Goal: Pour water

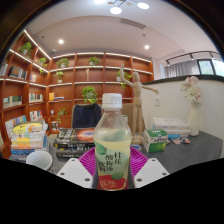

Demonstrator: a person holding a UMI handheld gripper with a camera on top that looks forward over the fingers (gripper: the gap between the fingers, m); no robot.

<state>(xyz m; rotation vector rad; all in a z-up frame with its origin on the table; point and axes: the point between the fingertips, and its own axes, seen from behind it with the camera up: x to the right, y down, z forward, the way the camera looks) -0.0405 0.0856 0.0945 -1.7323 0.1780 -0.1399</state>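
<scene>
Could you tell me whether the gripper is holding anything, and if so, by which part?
Yes: the gripper is shut on the bottle, both pads pressing its labelled lower body from either side; the white cap is free above.

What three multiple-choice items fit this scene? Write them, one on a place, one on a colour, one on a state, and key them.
1. Where is the bottle?
A. between the gripper fingers
B. on the bookshelf
C. lying on the table behind the white cup

2. What colour is the bottle cap?
A. red
B. white
C. blue

3. How does the bottle stand?
A. tipped on its side
B. upside down
C. upright, cap on

Key: 1 A, the pink pads flank its lower body, with the table beyond. 2 B, the cap shows white above the yellowish liquid. 3 C, the cap sits on top and the label reads level.
</scene>
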